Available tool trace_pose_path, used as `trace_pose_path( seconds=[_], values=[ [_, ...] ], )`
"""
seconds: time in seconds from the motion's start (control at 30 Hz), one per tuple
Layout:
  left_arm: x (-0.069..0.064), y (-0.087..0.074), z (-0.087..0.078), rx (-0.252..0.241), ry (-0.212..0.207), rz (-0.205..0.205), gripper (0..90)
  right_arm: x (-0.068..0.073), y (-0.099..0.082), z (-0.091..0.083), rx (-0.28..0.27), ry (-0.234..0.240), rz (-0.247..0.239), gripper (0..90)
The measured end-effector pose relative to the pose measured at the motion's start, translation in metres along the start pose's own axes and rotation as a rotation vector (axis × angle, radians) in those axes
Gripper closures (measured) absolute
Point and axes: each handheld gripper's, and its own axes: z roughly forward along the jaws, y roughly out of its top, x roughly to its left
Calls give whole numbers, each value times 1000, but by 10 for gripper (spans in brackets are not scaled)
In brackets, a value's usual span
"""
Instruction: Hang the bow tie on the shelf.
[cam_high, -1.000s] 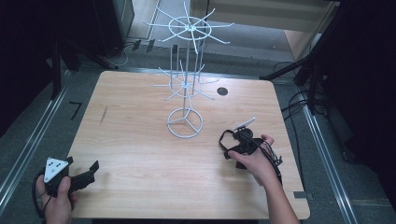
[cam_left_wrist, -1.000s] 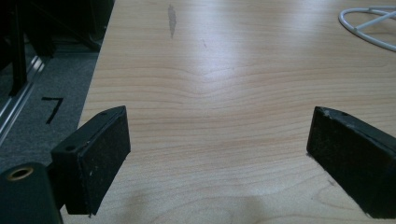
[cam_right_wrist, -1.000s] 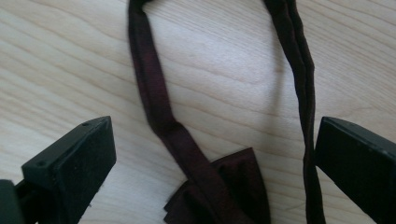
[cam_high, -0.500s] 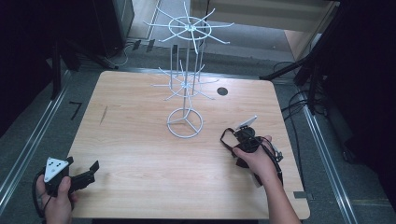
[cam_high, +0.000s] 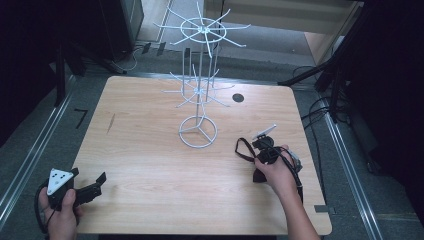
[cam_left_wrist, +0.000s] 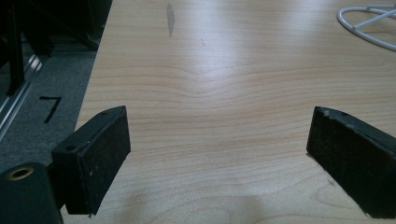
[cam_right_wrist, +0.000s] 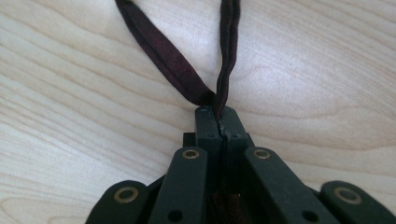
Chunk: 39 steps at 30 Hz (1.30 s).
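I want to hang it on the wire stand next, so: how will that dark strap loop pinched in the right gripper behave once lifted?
Probably floppy: the strap loop lies flat and curved on the table, so it should droop from the right gripper. It looks thin, likely light. The shut jaws pinch both strands, so slipping seems unlikely.

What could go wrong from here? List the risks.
1. The right hand-held gripper pinches the dark strap loop only at its jaw tips, so the loop may slip out.
2. The wire rack stands close by on a small ring base; its thin arms could snag the loop and tip the rack.
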Motion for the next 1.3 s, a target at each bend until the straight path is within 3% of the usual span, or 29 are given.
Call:
trace_pose_path(
  seconds=[0.17,0.3,0.33,0.43,0.53,0.57,0.6,0.63,0.77,1.07,1.3],
  values=[
    [0,0,0,1,-3,0,68,-4,-5,0,-57,-5,9,900],
    [0,0,0,1,-2,2,68,-10,-11,-8,-158,36,40,900],
    [0,0,0,1,-3,4,68,-11,-13,-14,-214,53,65,900],
    [0,0,0,-2,0,5,68,-12,-15,-19,-259,52,62,900],
    [0,0,0,-3,1,4,69,-11,-18,-26,-333,46,51,900],
    [0,0,0,-3,1,4,69,-10,-19,-32,-387,52,59,900],
    [0,0,0,-3,1,5,69,-10,-19,-32,-387,52,59,900],
    [0,0,0,-1,0,6,69,-9,-20,-37,-440,59,60,900],
    [0,0,0,-2,-1,5,69,-6,-21,-45,-527,51,56,900],
    [0,0,0,-2,0,6,69,4,-22,-61,-670,51,50,900],
    [0,0,0,-3,0,6,69,9,-22,-69,-737,63,41,900]
  ],
)
